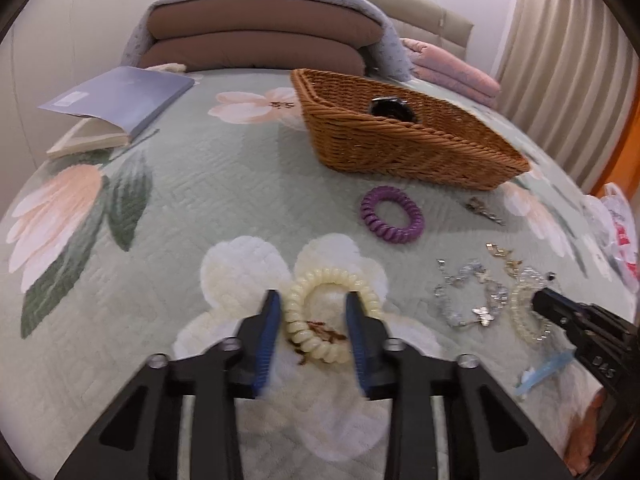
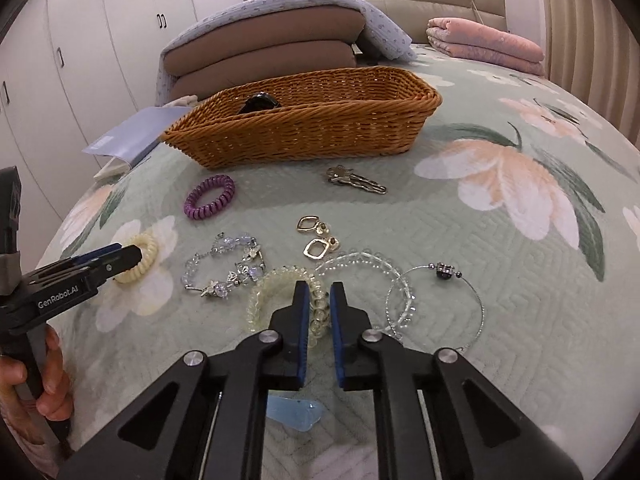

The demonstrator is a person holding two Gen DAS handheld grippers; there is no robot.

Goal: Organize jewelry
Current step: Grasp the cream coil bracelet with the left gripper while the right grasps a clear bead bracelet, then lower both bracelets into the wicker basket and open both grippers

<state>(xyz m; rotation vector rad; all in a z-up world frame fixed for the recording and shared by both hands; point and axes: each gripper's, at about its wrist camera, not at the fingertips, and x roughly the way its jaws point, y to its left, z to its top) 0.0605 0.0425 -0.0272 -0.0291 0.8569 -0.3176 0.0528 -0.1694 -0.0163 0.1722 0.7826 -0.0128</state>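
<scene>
On bedspread (image 2: 460, 240), 2 grippers clamp cream (image 1: 332, 316), clear coil ties (image 2: 280, 300)

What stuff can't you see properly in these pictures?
- Black thing in the basket: the wall hides most of it in both views.
- Blue clip: right view, the right hand-held gripper covers part of it.
- Hairpin: left view, too small and blurred.
- Plastic bag: left view, cut off by the edge.

Cream coil tie (image 1: 332, 312) and clear coil tie (image 2: 280, 300) lie flat on bedspread (image 1: 224, 184).
</scene>
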